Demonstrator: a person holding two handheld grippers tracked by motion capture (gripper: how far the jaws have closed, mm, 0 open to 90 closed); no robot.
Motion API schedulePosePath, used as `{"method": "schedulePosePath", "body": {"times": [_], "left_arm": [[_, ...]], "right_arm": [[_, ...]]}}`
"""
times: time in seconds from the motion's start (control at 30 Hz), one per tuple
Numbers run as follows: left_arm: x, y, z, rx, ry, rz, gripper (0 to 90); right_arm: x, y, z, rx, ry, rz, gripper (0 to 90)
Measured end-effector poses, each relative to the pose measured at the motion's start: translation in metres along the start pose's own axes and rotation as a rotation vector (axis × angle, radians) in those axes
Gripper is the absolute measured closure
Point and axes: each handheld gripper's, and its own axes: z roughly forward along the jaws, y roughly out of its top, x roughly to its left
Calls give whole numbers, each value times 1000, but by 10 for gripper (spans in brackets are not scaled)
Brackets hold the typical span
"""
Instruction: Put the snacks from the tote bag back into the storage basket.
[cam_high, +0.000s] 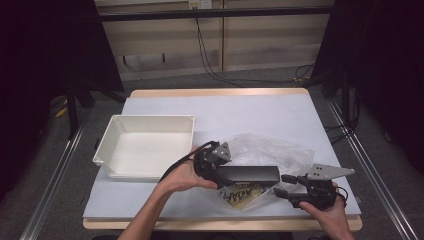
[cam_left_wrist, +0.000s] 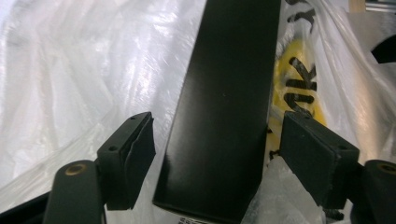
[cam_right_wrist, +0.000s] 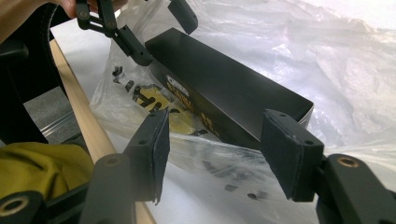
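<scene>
The black box (cam_high: 248, 174) lies on the clear plastic bag (cam_high: 270, 150) beside the white tray (cam_high: 145, 145); my left gripper (cam_left_wrist: 217, 154) straddles one end, jaws wide, my right gripper (cam_right_wrist: 212, 149) likewise gaping, apparently ready to steady it.

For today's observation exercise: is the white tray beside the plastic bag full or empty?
Empty. In the high view the white tray shows only its bare floor and walls, while the black box lies on the plastic bag.
</scene>
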Motion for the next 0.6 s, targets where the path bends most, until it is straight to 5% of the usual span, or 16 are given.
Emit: {"method": "schedulePosePath", "body": {"times": [0.3, 0.6], "left_arm": [[-3, 0, 13, 40, 16, 25, 316], [-1, -3, 16, 54, 12, 5, 332]], "right_arm": [[0, -3, -2, 3, -11, -4, 419], [-2, -4, -3, 2, -17, 5, 409]]}}
